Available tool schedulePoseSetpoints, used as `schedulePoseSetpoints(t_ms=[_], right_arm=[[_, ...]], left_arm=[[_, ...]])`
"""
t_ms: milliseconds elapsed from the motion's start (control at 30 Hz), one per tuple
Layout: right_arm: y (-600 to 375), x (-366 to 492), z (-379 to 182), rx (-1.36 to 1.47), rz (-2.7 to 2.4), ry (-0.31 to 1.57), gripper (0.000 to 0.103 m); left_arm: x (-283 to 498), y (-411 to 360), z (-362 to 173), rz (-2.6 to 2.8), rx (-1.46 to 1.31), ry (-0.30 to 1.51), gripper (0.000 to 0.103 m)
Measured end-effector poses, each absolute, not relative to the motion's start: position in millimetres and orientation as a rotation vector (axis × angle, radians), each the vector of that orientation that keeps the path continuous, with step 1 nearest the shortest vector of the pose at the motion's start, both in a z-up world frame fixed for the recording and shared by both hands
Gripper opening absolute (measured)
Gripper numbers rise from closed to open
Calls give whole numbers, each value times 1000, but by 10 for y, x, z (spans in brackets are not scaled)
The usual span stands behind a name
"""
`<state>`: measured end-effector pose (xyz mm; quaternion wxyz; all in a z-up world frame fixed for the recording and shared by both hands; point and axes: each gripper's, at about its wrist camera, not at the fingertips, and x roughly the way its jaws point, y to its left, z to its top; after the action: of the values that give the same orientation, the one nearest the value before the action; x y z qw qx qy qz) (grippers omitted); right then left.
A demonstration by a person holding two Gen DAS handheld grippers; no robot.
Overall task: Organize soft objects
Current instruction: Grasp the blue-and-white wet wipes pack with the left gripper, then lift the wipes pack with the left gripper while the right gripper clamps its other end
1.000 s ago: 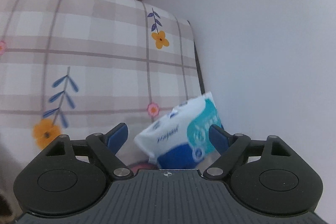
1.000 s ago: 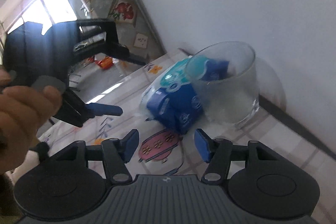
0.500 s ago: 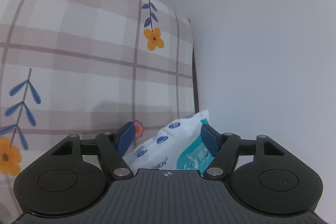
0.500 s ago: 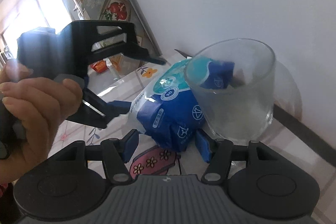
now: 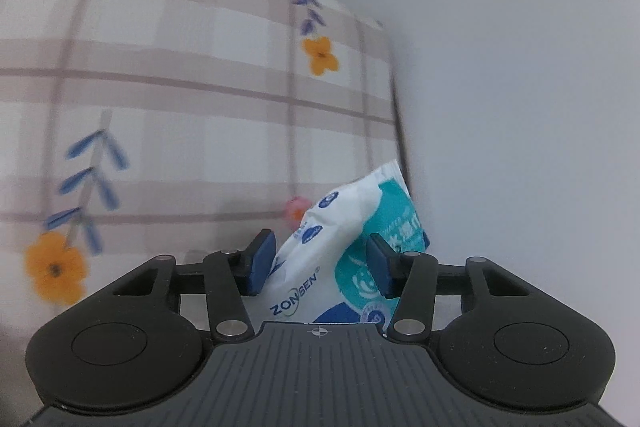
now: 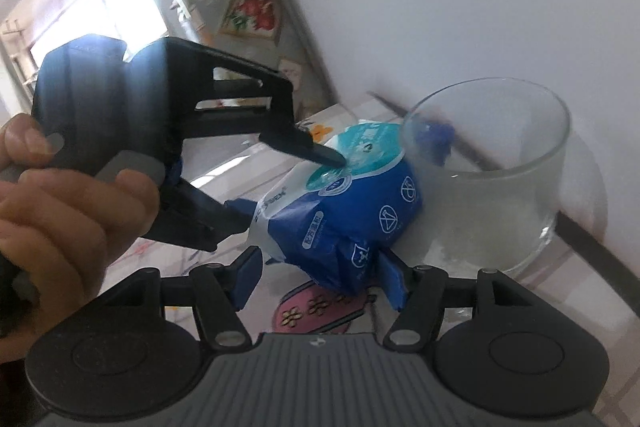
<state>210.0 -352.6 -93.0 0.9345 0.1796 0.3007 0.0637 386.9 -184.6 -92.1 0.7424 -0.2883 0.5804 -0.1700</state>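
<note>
So the white wall (image 5: 520, 87) takes up most of the background in both views, and right below it is the tabletop (image 5: 180, 87), covered in a plaid cloth with orange flowers and blue leaf sprigs printed on it. At the far end something boxy with fruit pictures on it (image 6: 240, 7) leans near the wall (can't really tell what it is), with a bright window (image 6: 80, 15) off behind it. Next biggest is a clear drinking glass (image 6: 504, 179) standing upright on the tabletop close to the wall, and it looks empty apart from some frosty white haze low down. Just beside it, touching or nearly so, is the soft thing this is all about: a pack of wipes (image 6: 344, 203), blue and white with a teal label, lying tilted on the cloth. The left claw (image 5: 318, 263) has the pack's white end between its blue pads and its jaws are closing; from the right camera the upper finger looks like it's already pressing into the teal top and the lower one is tucked against the pack's white edge, so I'd call that a grip on the pack. A hand (image 6: 68, 211) is wrapped around that gripper's handle. The right claw (image 6: 320, 279) sits with its pads apart, the near blue corner of the pack poking in between them, but I can't see the pads actually squeezing it. Smallest bit: a pink patterned shape (image 6: 316, 311) printed on the cloth right under the pack.
</note>
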Motion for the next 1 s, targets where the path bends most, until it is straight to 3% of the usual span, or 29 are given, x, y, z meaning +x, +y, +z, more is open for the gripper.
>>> schedulePoseSetpoints(t_ms=[333, 700, 900, 1000], right_arm=[[-3399, 1812, -762, 399, 333, 796, 49], [-3599, 769, -752, 505, 435, 889, 48], [-3779, 349, -686, 523, 428, 831, 49], [-3963, 258, -627, 580, 405, 785, 49]], left_arm=[[3347, -1497, -715, -203, -533, 1334, 50], [2136, -1233, -706, -238, -558, 1423, 50], [1573, -1038, -707, -365, -591, 1405, 52], [1411, -983, -649, -428, -601, 1328, 58]])
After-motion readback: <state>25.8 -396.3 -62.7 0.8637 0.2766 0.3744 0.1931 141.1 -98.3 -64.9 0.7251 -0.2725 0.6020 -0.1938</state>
